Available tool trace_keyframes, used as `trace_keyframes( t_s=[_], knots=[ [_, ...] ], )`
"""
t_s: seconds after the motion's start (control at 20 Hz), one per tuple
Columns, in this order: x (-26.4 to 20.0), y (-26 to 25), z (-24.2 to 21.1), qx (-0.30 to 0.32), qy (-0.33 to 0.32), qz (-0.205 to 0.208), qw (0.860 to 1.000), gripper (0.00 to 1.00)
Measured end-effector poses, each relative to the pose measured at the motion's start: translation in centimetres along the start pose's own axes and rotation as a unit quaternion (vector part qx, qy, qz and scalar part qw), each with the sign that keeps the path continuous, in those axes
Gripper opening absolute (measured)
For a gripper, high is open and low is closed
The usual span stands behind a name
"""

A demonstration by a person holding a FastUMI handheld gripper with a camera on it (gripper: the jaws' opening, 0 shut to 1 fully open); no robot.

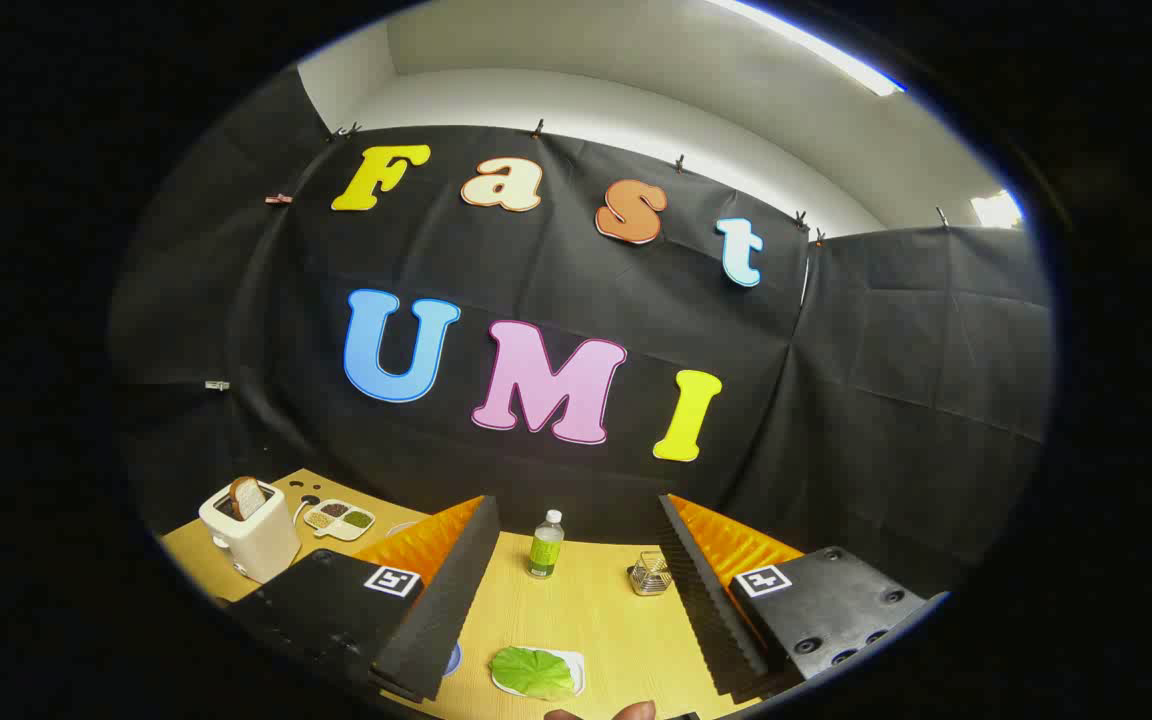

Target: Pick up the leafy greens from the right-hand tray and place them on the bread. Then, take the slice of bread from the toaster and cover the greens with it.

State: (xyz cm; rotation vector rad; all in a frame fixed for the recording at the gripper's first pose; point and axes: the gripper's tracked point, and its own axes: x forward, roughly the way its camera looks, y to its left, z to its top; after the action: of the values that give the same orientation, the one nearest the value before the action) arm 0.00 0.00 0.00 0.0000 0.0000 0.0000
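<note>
Between your gripper's (576, 570) two wide-apart, empty fingers lies one green leaf (533, 671) on a white tray (576, 662), part cut off. One cream toaster (249, 538) on the left holds one bread slice (247, 496). One green bottle (545, 544) stands on the yellow wooden table (596, 620); the small wire thing (651, 574) is unclear.
</note>
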Motion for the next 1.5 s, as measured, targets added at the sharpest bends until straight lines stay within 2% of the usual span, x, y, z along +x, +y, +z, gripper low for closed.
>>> trace_keyframes(
  t_s=[1.15,1.3,1.5],
  knots=[
    [1.0,0.0,-0.8,-0.002,0.002,0.012,1.000,0.98],
    [1.5,0.0,-2.1,0.007,0.017,0.023,1.000,0.98],
    [2.4,0.9,-6.4,0.026,0.079,0.060,0.995,0.98]
  ],
)
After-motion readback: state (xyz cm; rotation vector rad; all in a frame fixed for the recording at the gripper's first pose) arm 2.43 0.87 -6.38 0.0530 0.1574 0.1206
